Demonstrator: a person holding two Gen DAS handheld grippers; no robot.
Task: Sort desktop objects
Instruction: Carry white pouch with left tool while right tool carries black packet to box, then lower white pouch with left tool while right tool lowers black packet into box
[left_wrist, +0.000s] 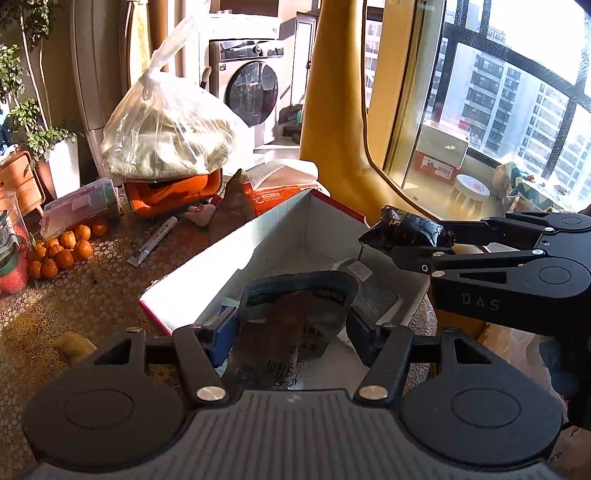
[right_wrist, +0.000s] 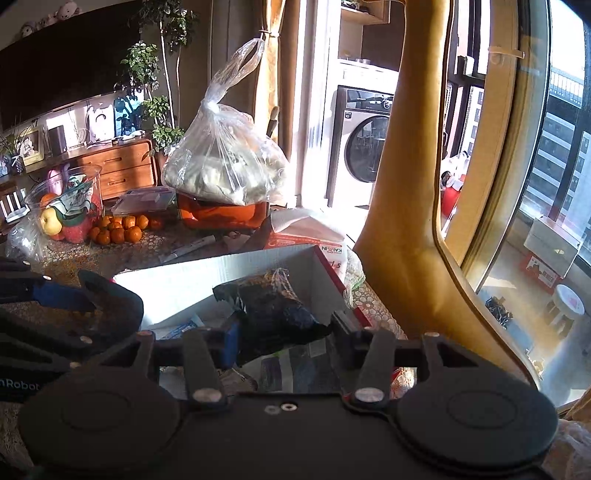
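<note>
**Both packets held over the box, release pending**

The grey printed pouch (left_wrist: 295, 317) is clamped between the blue-padded fingers (left_wrist: 221, 332) of the left gripper (left_wrist: 291, 328), standing roughly upright above the near end of the open cardboard box (left_wrist: 221, 254). The black crumpled packet (right_wrist: 273, 314) is pinched by the right gripper (right_wrist: 284, 328) and hangs over the box's right side; in the left wrist view it projects past the fingertips toward the box interior. Both sets of fingers are closed on their loads.

Judgement: the depositing step is in hand. The next move calls for lowering each packet inside the walls and opening the fingers, one side at a time to avoid a clash, as the grippers sit near each other.

The box appears already to hold some packets, though glare obscures them. It stands on the patterned worktop (left_wrist: 74, 295), with tangerines (left_wrist: 62, 251) well apart.
</note>
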